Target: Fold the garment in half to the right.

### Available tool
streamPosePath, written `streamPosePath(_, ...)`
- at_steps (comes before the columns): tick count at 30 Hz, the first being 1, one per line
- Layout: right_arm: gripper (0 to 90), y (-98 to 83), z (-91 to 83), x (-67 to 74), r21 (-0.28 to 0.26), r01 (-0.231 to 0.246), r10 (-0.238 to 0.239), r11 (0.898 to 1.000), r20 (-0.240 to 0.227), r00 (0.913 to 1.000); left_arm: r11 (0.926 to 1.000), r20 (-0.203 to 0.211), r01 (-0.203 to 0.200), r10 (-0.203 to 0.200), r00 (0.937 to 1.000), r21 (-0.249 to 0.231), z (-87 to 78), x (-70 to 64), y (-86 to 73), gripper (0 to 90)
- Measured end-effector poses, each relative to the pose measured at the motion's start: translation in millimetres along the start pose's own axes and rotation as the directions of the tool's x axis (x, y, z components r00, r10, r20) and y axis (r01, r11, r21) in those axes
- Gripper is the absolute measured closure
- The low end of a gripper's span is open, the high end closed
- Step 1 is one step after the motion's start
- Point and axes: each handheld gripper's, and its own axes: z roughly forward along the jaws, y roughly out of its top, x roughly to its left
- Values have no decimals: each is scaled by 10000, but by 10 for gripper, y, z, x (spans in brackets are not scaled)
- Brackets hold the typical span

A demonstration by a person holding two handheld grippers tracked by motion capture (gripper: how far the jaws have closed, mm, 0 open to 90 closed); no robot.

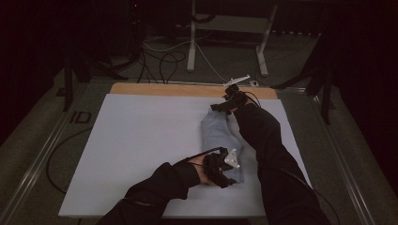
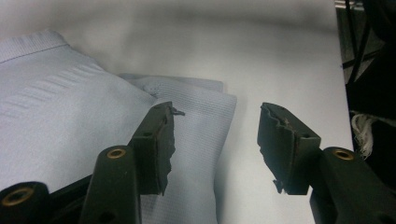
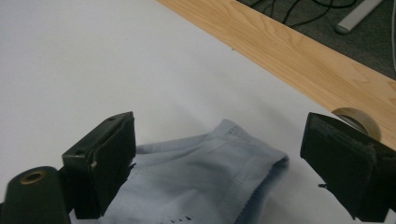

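Both grippers, left gripper (image 1: 228,176) and right gripper (image 1: 220,107), are standing apart and unclamped over the folded light-blue garment (image 1: 220,140), risking its folds loosening if nudged.

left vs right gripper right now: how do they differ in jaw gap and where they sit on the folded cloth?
The left gripper sits at the near end of the folded pale blue knit cloth; the right gripper sits at its far end, near the wooden table edge. The left's jaws stand at a moderate gap, over a folded corner; the right's stand wider, straddling a ribbed hem. Shared: both open, nothing clamped.
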Motion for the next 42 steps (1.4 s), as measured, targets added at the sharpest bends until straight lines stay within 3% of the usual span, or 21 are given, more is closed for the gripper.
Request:
streamPosePath(3,104,-14,-3,17,28,127,-127,9999,13,9999,9999,9,134,-134,9999,-80,-54,9,-16,390)
streamPosePath(9,104,-45,-23,40,-15,156,-157,9999,-49,9999,9984,547,467,-449,9975,-316,-194,29,-105,249)
streamPosePath(11,104,-59,-27,45,-49,210,-211,9998,-57,9998,9991,762,323,-300,9966,-291,-243,28,-154,173)
streamPosePath(14,104,-78,-41,46,-127,219,-220,9997,-76,9997,9991,455,174,-156,9988,-376,-314,18,-232,93)
streamPosePath(17,104,-94,-49,37,-195,143,-144,9997,-52,9999,9997,543,118,-106,9985,-222,-355,36,-287,10)
streamPosePath(22,102,-118,-51,39,-225,310,-312,9993,-119,9994,9982,521,330,-304,9982,-509,-539,81,-484,6)
streamPosePath(23,101,-123,-49,39,-199,386,-389,9991,-122,9992,9981,482,246,-218,9986,-572,-576,93,-525,5)
streamPosePath(26,101,-140,-45,32,-187,466,-468,9987,-105,9988,9967,334,561,-542,9980,-580,-674,129,-652,3)
streamPosePath(29,100,-148,-37,22,-201,575,-577,9981,-89,9983,9958,114,633,-626,9980,-664,-775,141,-796,2)
streamPosePath(32,99,-151,-34,14,-199,472,-474,9987,-123,9988,9947,115,834,-829,9965,-609,-831,150,-887,2)
streamPosePath(33,99,-150,-31,11,-122,416,-417,9991,-63,9991,9957,-197,716,-729,9971,-596,-890,149,-983,2)
streamPosePath(39,95,-139,-53,-15,-351,73,-72,9994,16,10000,9928,-591,898,-946,9938,-796,-1048,144,-1221,2)
streamPosePath(40,93,-134,-51,-23,-308,95,-87,9995,254,9996,9902,-721,1115,-1176,9904,-836,-1103,137,-1320,2)
streamPosePath(42,93,-133,-34,-44,-178,-171,176,9997,289,9994,9865,-727,1376,-1443,9869,-893,-1151,131,-1420,2)
